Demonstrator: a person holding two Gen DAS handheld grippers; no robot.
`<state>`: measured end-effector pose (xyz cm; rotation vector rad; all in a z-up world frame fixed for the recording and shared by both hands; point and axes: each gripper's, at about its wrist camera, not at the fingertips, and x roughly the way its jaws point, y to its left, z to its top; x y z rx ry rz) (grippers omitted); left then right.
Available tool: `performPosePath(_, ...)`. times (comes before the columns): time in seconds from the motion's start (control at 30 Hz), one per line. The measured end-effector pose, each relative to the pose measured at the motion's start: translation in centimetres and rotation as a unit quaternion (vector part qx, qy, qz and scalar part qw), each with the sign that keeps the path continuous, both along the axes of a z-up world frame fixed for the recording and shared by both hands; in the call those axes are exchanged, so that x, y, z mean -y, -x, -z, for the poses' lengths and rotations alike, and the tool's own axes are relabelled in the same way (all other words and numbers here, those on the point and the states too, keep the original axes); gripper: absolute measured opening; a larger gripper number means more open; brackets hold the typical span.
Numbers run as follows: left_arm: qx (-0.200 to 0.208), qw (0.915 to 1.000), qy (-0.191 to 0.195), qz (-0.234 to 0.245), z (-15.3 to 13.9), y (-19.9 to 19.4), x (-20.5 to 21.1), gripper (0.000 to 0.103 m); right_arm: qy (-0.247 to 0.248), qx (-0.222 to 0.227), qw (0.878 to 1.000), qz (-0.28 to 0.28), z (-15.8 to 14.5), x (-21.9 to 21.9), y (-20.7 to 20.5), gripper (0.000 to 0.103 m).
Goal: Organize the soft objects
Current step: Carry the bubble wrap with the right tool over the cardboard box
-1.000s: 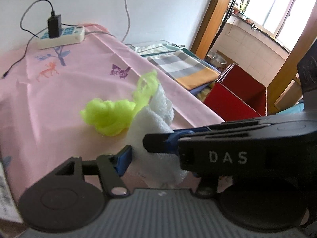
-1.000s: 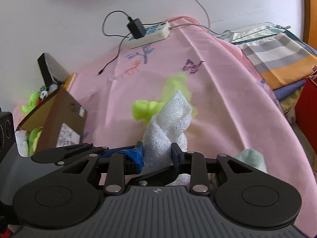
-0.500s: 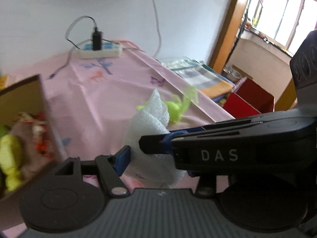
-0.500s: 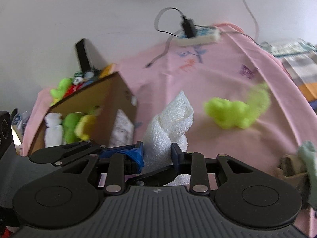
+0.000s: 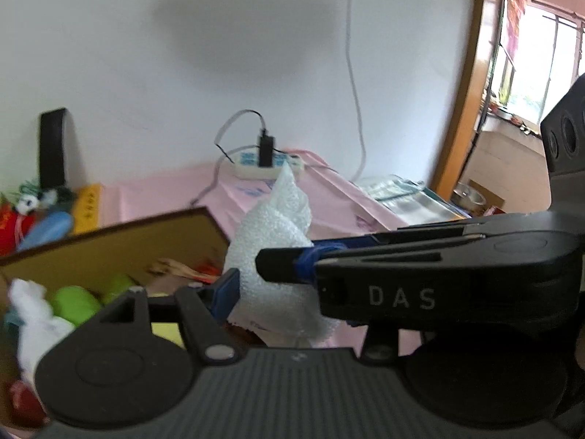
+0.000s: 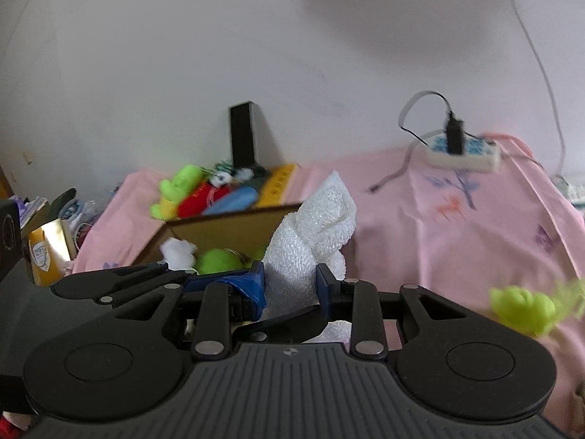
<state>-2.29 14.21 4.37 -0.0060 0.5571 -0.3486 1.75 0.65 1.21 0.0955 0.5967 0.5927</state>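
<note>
A white foam wrap (image 5: pixel 278 241) is pinched in both grippers at once. My left gripper (image 5: pixel 256 274) is shut on it, and my right gripper (image 6: pixel 290 281) is shut on the same wrap (image 6: pixel 310 234). Both hold it in the air just right of an open cardboard box (image 5: pixel 120 241) that holds several soft toys. The box also shows in the right wrist view (image 6: pixel 234 225). A lime green soft toy (image 6: pixel 526 307) lies on the pink cloth at the right.
A pink cloth (image 6: pixel 457 226) covers the table. A white power strip (image 5: pixel 267 166) with a black plug sits by the wall. More plush toys (image 6: pixel 204 194) lie behind the box. A black block (image 6: pixel 243 135) stands against the wall.
Both grippers have swung left with the foam wrap, from over the green toy to beside the box. The box has come into view and the green toy has slid to the right edge.
</note>
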Motion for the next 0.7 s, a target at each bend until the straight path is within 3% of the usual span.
performPosePath(0.33,-0.011,0.9995,0.001,-0.028,1.2,-1.4,-3.6,0.046,0.006,-0.005,1.000,-0.017,1.3,-3.9,-1.7,0.013)
performPosePath(0.7,-0.068,0.9975,0.004,-0.021,4.1,-4.1,-5.3,0.048,0.033,-0.066,0.997,-0.011,4.2,-5.5,-4.0,0.016)
